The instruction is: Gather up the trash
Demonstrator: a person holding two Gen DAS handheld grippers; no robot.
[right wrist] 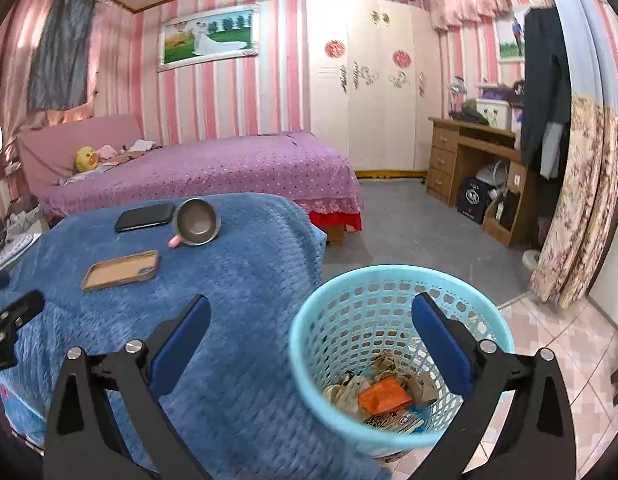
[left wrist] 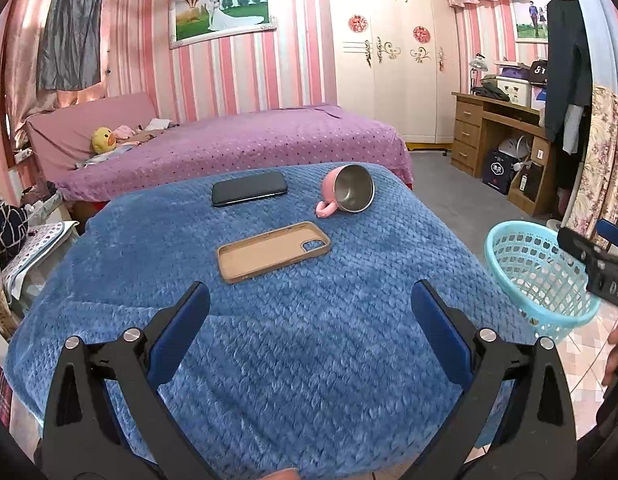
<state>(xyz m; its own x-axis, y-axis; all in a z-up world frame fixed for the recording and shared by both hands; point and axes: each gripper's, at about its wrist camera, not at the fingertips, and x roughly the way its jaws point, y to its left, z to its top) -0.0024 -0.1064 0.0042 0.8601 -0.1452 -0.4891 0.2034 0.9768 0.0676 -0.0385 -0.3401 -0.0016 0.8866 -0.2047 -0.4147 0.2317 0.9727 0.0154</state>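
Observation:
A light blue plastic basket (right wrist: 389,312) stands beside the right edge of the blue-blanketed table (right wrist: 245,320). Crumpled brownish papers and an orange wrapper (right wrist: 383,396) lie in its bottom. My right gripper (right wrist: 311,320) is open over the table's corner and the basket's rim, nothing between its fingers. My left gripper (left wrist: 309,308) is open above the blanket (left wrist: 309,360), empty too. The basket (left wrist: 537,276) shows at the right of the left wrist view, partly behind the other gripper's black body (left wrist: 601,268).
On the blanket lie a tan phone case (left wrist: 273,250), a black phone (left wrist: 249,188) and a tipped pink mug with a steel inside (left wrist: 349,194). Behind stand a purple bed (left wrist: 245,144), a white wardrobe (left wrist: 393,60) and a wooden desk (left wrist: 497,132). Tiled floor lies right of the basket.

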